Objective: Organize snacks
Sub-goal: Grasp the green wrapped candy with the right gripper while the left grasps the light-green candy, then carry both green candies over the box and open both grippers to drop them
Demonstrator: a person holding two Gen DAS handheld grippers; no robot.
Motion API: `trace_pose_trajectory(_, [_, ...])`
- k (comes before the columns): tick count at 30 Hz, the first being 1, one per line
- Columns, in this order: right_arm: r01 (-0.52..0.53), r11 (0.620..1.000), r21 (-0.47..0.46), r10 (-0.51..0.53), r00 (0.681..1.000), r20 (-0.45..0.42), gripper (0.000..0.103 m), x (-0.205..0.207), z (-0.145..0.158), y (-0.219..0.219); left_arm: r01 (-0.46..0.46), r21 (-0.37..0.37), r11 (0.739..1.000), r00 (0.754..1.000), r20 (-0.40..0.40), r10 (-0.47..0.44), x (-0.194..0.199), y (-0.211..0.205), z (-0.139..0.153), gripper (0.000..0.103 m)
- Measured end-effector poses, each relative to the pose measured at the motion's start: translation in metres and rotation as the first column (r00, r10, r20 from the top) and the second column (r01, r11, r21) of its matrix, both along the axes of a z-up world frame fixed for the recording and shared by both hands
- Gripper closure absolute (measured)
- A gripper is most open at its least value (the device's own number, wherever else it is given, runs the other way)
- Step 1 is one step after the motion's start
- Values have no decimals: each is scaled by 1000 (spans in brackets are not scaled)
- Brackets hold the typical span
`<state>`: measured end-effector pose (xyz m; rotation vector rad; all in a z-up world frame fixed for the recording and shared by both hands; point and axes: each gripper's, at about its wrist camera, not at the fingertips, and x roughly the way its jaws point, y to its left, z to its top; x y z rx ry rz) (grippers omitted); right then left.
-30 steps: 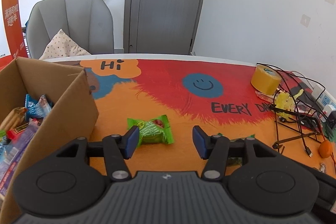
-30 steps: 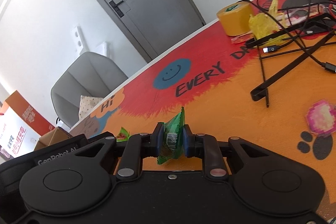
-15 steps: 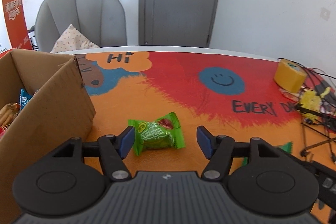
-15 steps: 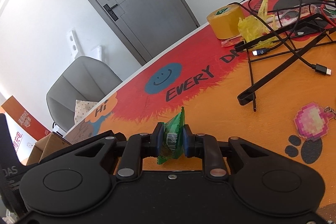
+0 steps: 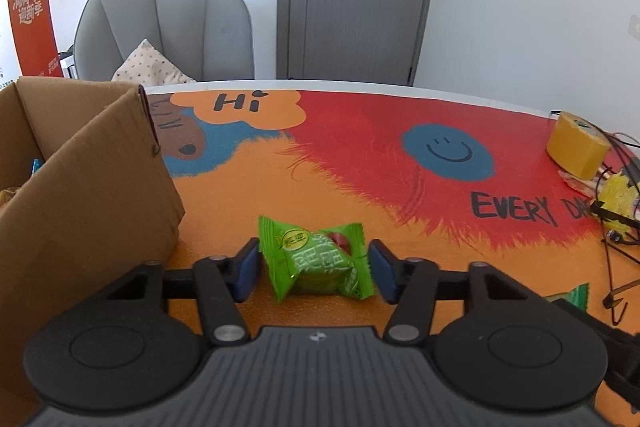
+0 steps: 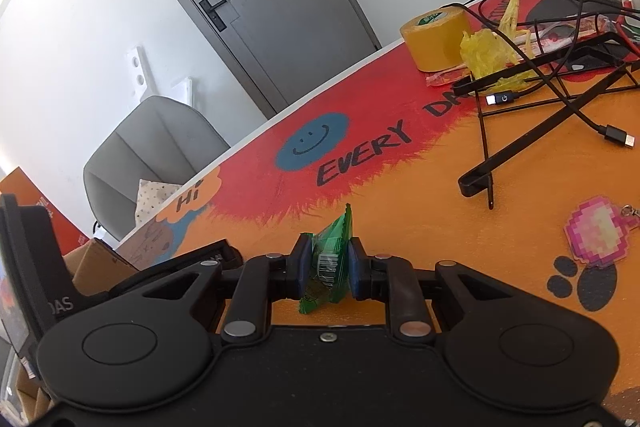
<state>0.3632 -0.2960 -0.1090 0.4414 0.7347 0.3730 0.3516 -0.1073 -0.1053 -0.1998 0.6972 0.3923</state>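
A bright green wrapped candy (image 5: 316, 263) lies on the colourful table mat (image 5: 360, 167). My left gripper (image 5: 315, 269) straddles it, and the jaws are closing; the blue pads stand at the wrapper's two ends without squeezing it. An open cardboard box (image 5: 92, 187) with snacks inside stands just left of that gripper. My right gripper (image 6: 327, 267) is shut on a darker green snack packet (image 6: 334, 247), held on edge above the mat. A corner of that packet (image 5: 576, 297) shows at the lower right of the left wrist view.
A yellow tape roll (image 6: 434, 39), yellow plastic scraps, tangled black cables (image 6: 560, 95) and a black wire stand crowd the mat's right side. A pink pixel keychain (image 6: 596, 233) lies near the right gripper. A grey chair (image 5: 164, 23) stands behind the table.
The left gripper came down and forward until the green candy sat between its jaws, which opened wider and then narrowed. The right gripper kept still, holding its packet.
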Motion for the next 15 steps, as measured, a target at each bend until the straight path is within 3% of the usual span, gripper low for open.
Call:
trace_pose_trajectory(2, [3,1000,-1,-3,1000,0,82,0,-1,0,11,4,1000,1000,-5,-11,-3,-3,3,63])
trace_pose_trajectory(15, [26,1000,0,-26,999,37,82,-26,18,6,103,-42,994,994,27,-102,-43,-8,26,68])
